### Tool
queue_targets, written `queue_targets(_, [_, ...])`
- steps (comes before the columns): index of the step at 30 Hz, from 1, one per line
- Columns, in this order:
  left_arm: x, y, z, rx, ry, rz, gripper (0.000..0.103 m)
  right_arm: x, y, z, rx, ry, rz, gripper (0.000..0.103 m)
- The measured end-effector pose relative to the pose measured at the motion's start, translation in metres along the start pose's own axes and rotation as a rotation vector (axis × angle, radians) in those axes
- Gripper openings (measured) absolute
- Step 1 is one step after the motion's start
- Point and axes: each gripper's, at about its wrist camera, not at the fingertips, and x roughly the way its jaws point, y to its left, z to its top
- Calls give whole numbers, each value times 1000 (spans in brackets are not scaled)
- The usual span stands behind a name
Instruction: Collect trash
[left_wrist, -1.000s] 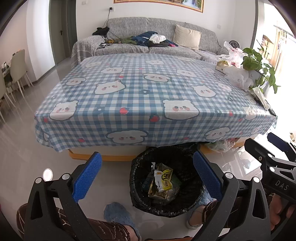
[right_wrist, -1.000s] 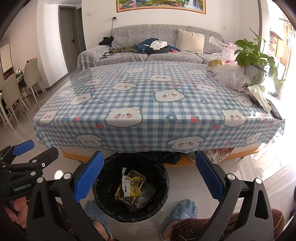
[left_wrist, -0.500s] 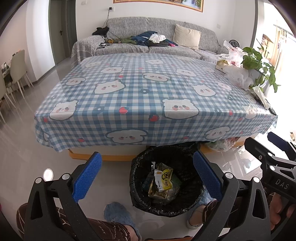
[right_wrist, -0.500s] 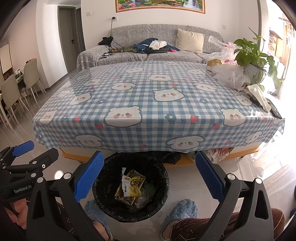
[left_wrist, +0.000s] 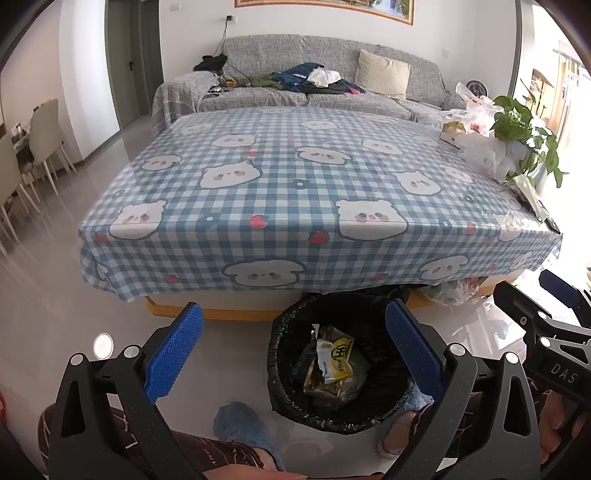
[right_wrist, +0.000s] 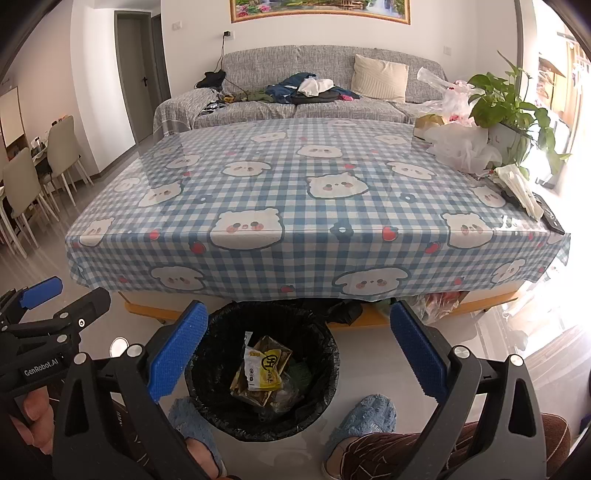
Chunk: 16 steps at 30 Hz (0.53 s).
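Black-lined bin (left_wrist: 340, 369) w/ wrappers (right_wrist: 262, 369) sits below both claws, left (left_wrist: 293, 354) & right (right_wrist: 293, 354), spread wide, empty; risk: bumping bin, spilling trash.

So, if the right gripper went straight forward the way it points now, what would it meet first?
Probably the hanging edge of the checked tablecloth. The right gripper is open and empty, with the bin lower in view, likely below that line. Depth is unclear.

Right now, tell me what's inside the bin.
The bin holds a yellow packet lying on top of brownish wrappers, with something green beside them. Whatever is lower down is covered by that trash and the black liner.
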Motion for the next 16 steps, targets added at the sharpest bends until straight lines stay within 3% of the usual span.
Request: queue_targets(16, [0,-2,1,9,3,-12,97,0,0,0,0,0,0,95])
